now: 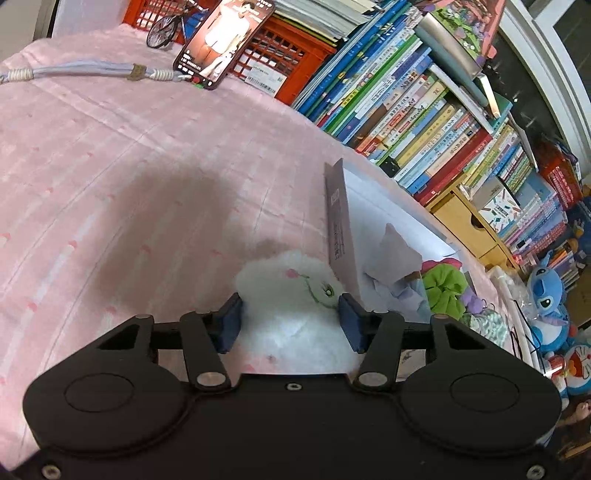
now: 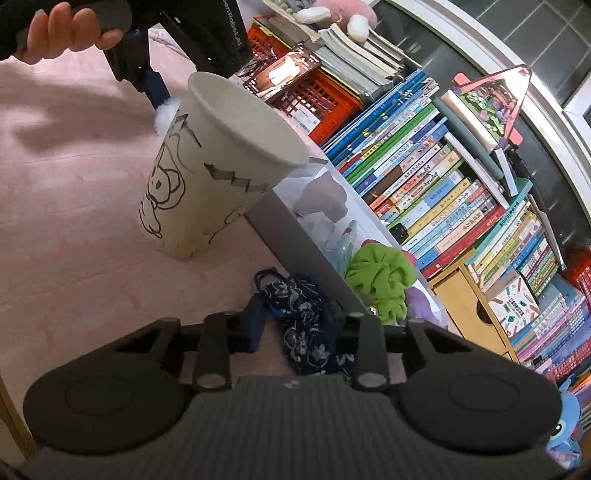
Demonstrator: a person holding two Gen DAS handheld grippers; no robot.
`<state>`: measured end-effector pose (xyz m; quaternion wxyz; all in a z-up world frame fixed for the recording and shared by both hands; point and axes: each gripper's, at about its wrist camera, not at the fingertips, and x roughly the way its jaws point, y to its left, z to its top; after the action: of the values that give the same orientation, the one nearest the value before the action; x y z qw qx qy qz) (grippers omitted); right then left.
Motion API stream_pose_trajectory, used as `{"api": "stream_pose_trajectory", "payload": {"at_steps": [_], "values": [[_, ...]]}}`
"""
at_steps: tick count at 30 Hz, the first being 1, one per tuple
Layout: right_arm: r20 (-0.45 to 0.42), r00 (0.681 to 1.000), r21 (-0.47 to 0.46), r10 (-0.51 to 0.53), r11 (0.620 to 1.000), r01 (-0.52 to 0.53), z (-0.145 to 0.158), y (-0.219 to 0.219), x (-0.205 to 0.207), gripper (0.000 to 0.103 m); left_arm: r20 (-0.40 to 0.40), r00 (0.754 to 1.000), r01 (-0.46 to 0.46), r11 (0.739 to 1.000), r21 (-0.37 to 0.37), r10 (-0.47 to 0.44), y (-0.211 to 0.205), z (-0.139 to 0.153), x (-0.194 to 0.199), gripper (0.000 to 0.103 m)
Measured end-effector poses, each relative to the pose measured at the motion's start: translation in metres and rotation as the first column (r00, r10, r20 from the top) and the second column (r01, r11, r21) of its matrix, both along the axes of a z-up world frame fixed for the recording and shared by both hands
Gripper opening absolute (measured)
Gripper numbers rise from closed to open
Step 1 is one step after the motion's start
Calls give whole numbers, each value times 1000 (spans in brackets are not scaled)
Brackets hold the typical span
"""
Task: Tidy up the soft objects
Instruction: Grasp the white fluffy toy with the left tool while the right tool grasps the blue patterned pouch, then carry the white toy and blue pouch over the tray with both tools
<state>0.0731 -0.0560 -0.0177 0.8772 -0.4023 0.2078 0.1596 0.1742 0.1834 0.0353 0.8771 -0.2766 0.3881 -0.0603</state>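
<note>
A white fluffy plush (image 1: 291, 295) with pink and green stitching rests on the pink bedcover beside the box flap. My left gripper (image 1: 290, 317) is shut on it, both blue pads pressing into the fluff. In the right wrist view the left gripper (image 2: 157, 92) shows at top left, held by a hand (image 2: 62, 29), with white fluff (image 2: 164, 114) at its tips. My right gripper (image 2: 299, 328) is shut on a dark blue patterned fabric scrunchie (image 2: 303, 317) lying on the bedcover; its right pad is hidden by the fabric. A green scrunchie (image 2: 380, 280) lies in the white box (image 2: 295, 229).
A tall paper cup (image 2: 207, 173) with a drawn cartoon stands between the two grippers. The box flap (image 1: 340, 221) rises just right of the plush. A phone (image 1: 221, 40), a red crate (image 1: 280, 55), book stacks (image 1: 424, 122) and blue plush toys (image 1: 546, 295) line the far side.
</note>
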Motion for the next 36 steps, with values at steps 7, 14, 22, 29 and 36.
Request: {"api": "stream_pose_trajectory", "payload": {"at_steps": [7, 14, 22, 29, 36], "values": [[27, 999, 66, -22, 998, 20, 13, -7, -4, 25, 57, 998, -9, 998, 57, 6, -3, 16, -8, 52], [44, 998, 188, -37, 982, 28, 36, -14, -7, 24, 92, 996, -12, 996, 83, 4, -5, 32, -7, 52], [48, 998, 280, -51, 959, 35, 63, -26, -4, 24, 160, 987, -2, 976, 219, -34, -25, 62, -4, 51], [45, 995, 356, -83, 933, 62, 86, -41, 6, 24, 205, 976, 9, 952, 305, -75, -48, 88, -3, 52], [37, 992, 431, -118, 898, 91, 111, -57, 18, 24, 211, 970, 42, 945, 325, -116, -67, 107, 7, 52]]}}
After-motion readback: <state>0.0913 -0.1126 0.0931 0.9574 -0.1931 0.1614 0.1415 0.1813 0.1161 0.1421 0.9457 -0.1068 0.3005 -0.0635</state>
